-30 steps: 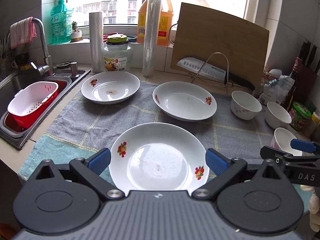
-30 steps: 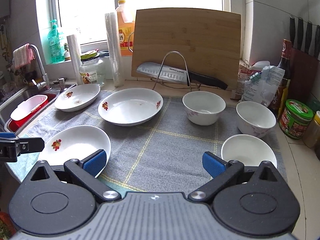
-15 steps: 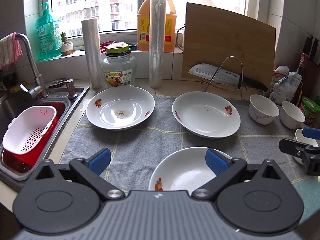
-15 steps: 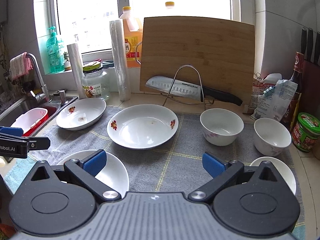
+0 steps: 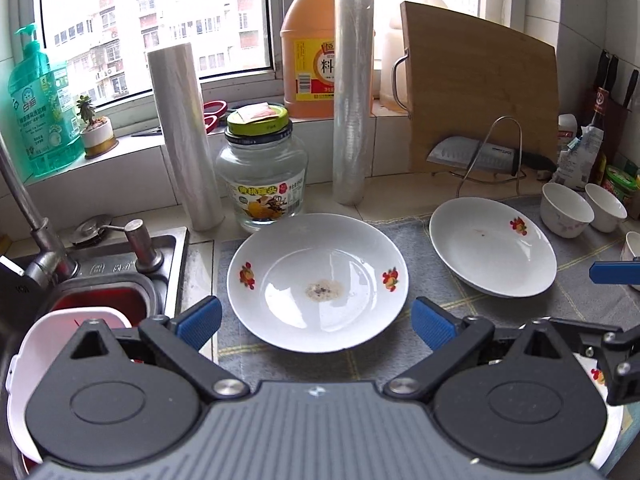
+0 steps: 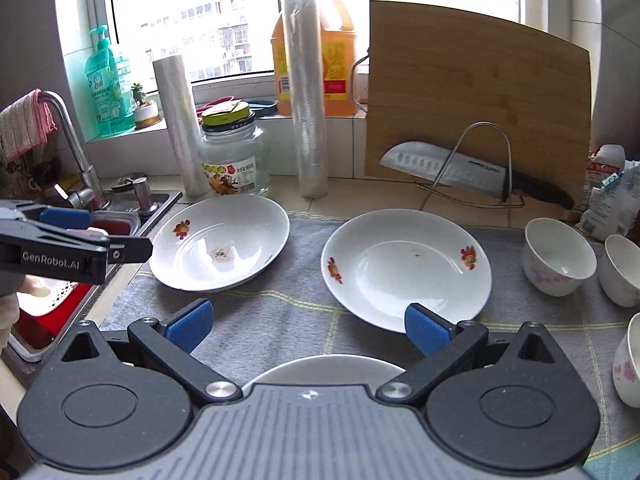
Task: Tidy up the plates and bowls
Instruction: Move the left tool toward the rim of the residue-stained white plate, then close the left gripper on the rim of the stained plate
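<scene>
Plates are the items in hand: three shallow white plates with red flower marks lie on the grey cloth (image 6: 280,320) that covers the tabletop. The left plate (image 5: 318,282), with a speck of residue at its centre, sits near the sink (image 5: 120,276); the middle plate (image 6: 406,268) lies just to its right, apart from it; the near plate (image 6: 324,368) shows only as a rim under the right tongs' body. Small white bowls (image 6: 558,256) stand in a group at the right edge of the cloth, well apart from the left plate. The left tongs (image 5: 316,322) are spread wide, empty, and aimed so that the left plate's near rim lies between the two blue pads. The right tongs (image 6: 308,328) are likewise wide and empty, pointed at the cloth between the plates. The step appears to be the approach for the first pick; no plate is stacked yet. The next move probably calls for lowering the left tongs to rim level, closing on the plate's near edge, then lifting it level toward another plate. The glazed rim may slip, so a firm, deep bite is advisable.
</scene>
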A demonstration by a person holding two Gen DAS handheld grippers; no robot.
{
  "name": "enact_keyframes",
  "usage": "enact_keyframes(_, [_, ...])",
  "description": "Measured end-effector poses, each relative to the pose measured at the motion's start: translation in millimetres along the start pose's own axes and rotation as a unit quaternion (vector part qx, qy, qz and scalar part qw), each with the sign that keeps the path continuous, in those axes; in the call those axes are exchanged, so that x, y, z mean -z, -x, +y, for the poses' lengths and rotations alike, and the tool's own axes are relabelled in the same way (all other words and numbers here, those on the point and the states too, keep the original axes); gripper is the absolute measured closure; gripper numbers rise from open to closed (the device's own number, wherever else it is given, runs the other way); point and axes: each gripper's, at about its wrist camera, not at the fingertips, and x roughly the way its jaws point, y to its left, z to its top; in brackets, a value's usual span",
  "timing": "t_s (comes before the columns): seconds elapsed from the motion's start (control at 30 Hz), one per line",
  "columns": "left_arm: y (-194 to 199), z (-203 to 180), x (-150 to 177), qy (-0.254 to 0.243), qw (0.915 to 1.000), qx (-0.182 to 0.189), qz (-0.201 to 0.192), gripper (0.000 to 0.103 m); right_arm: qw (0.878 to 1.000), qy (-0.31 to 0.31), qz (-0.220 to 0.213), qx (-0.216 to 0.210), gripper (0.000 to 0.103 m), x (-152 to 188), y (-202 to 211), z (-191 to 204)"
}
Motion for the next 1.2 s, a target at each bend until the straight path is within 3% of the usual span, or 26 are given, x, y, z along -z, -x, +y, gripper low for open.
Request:
enact_keyframes(0.2, [-28.5, 31.9, -21.1, -0.023, 0.9994, 0.021, 0.014, 0.003, 0.998, 0.056, -0.004, 0.003, 0.0, -14.7, -18.2, 38.3])
enact_keyframes(0.67, [-110.3, 60.9, -45.9, -0.038, 0.9925, 0.066, 0.095, 0.003, 0.983, 0.157, 0.053, -0.084, 0.0, -32.8, -89.6, 61.4])
enact_keyframes(1.03, [-164.2, 68.9, -53.1, -0.024, 0.9854, 0.092, 0.142, 0.012, 0.968, 0.195, 0.108, -0.117, 0.0, -32.8, -141.9, 58.0])
enact_keyframes(1.2, [-178.9, 73.3, -55.9, -0.017, 0.9825, 0.099, 0.157, 0.023, 0.96, 0.218, 0.12, -0.128, 0.0, -32.7, -158.4, 60.0])
